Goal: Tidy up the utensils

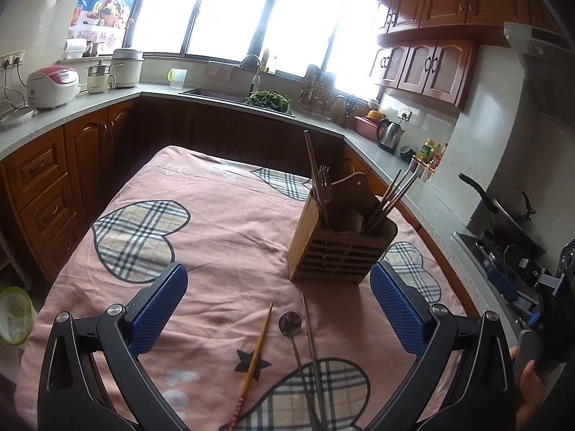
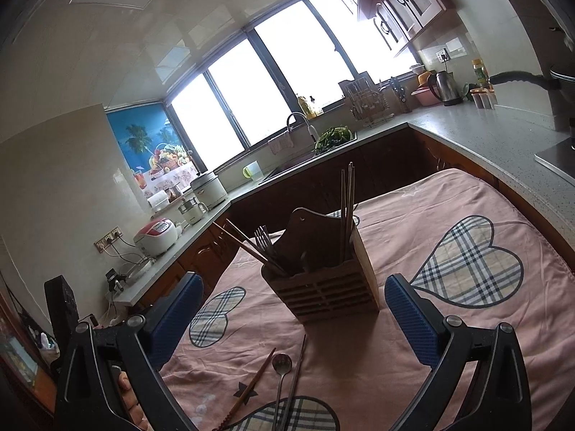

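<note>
A slatted wooden utensil holder (image 1: 337,248) (image 2: 323,294) stands on the pink cloth, with forks, chopsticks and wooden utensils sticking out of it. In front of it lie a wooden chopstick (image 1: 253,361) (image 2: 251,384), a metal spoon (image 1: 291,327) (image 2: 281,366) and a metal chopstick (image 1: 312,344) (image 2: 296,373), side by side. My left gripper (image 1: 278,283) is open above these loose utensils, nothing between its blue pads. My right gripper (image 2: 293,296) also stands wide open and empty, framing the holder. The right gripper shows at the left wrist view's right edge (image 1: 517,287).
The pink cloth with plaid hearts (image 1: 143,237) (image 2: 470,262) covers the table. Kitchen counters wrap around behind it: rice cookers (image 1: 54,84), a sink (image 1: 215,93), a dish rack (image 1: 320,93), a kettle (image 1: 390,134), and a stove with a pan (image 1: 510,215) close on the right.
</note>
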Available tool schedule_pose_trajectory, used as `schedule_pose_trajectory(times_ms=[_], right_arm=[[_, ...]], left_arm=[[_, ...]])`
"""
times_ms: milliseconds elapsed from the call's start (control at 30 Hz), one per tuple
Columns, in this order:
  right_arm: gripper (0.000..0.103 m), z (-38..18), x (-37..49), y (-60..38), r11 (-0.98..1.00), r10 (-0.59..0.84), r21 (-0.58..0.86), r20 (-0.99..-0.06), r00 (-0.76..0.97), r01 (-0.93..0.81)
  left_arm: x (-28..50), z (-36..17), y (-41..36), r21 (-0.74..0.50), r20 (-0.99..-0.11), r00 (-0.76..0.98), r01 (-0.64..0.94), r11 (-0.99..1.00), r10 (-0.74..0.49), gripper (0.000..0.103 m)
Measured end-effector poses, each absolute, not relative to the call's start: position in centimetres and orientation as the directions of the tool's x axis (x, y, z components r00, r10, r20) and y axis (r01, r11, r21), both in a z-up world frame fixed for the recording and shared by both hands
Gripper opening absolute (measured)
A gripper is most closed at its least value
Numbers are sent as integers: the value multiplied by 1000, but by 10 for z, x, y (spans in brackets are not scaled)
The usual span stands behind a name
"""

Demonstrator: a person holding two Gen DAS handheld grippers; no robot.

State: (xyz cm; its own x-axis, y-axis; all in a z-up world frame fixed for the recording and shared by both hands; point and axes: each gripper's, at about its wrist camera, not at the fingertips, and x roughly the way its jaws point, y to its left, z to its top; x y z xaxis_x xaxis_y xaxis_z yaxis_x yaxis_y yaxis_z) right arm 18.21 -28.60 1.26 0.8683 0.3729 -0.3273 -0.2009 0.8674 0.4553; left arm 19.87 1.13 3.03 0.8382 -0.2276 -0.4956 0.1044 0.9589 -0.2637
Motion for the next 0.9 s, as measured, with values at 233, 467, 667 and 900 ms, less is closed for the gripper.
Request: schedule_pose_trajectory(times_ms=[233, 467, 667, 900], right_arm=[[102, 1, 130, -279, 900, 338, 392, -355, 872, -190], [103, -24, 79, -273, 948, 245, 286, -363, 899, -142], [103, -36, 56, -268, 969, 188, 219, -367, 911, -112], [103, -35, 37, -253, 984, 156, 138, -336, 929, -115]], left_arm=[[148, 25, 16, -239, -498, 842, 98, 966, -208, 103], [109, 10, 11, -152, -495, 855, 94, 984, -158, 103], [78, -5, -3, -47, -480, 870, 107, 993, -117, 103], [55, -8, -9, 1, -453, 889, 71, 997, -63, 103]])
